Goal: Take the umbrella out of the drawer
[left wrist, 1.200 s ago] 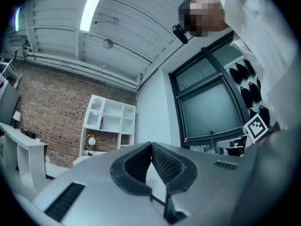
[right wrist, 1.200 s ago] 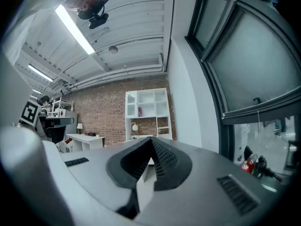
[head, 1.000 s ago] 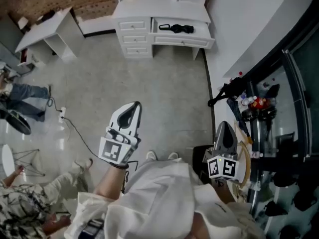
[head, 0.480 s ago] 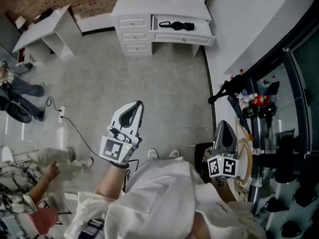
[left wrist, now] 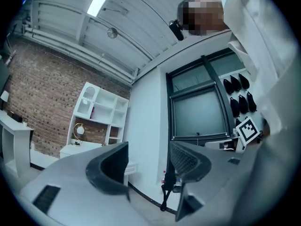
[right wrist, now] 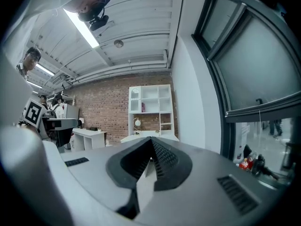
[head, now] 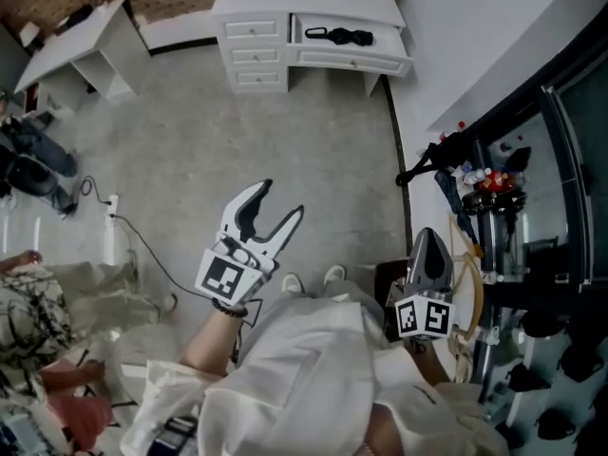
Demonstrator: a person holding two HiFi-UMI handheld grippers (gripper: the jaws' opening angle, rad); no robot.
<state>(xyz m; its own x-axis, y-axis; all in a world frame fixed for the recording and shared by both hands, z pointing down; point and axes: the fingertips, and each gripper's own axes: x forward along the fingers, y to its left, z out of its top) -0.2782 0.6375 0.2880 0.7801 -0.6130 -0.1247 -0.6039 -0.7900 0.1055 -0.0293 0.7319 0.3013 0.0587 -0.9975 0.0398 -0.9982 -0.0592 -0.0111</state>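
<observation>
Lying umbrella [head: 339, 36]: seen in the open drawer [head: 353, 61] of the white desk [head: 249, 15], well ahead of both jaws.
Left gripper [head: 282, 200]: jaws just opened, held apart, nothing between them.
Right gripper [head: 429, 237]: jaws closed together, empty.

I stand in what looks like a converted industrial studio dressed with home furniture: a bare brick wall [right wrist: 106, 108], a concrete floor [head: 294, 141] crossed by a loose cable [head: 142, 245], a strip light [right wrist: 82, 27] under an exposed ceiling, tall dark-framed windows [left wrist: 197, 112], a white surface [head: 275, 12] under open shelves [right wrist: 150, 105]. Another person [head: 24, 316] crouches nearby.
</observation>
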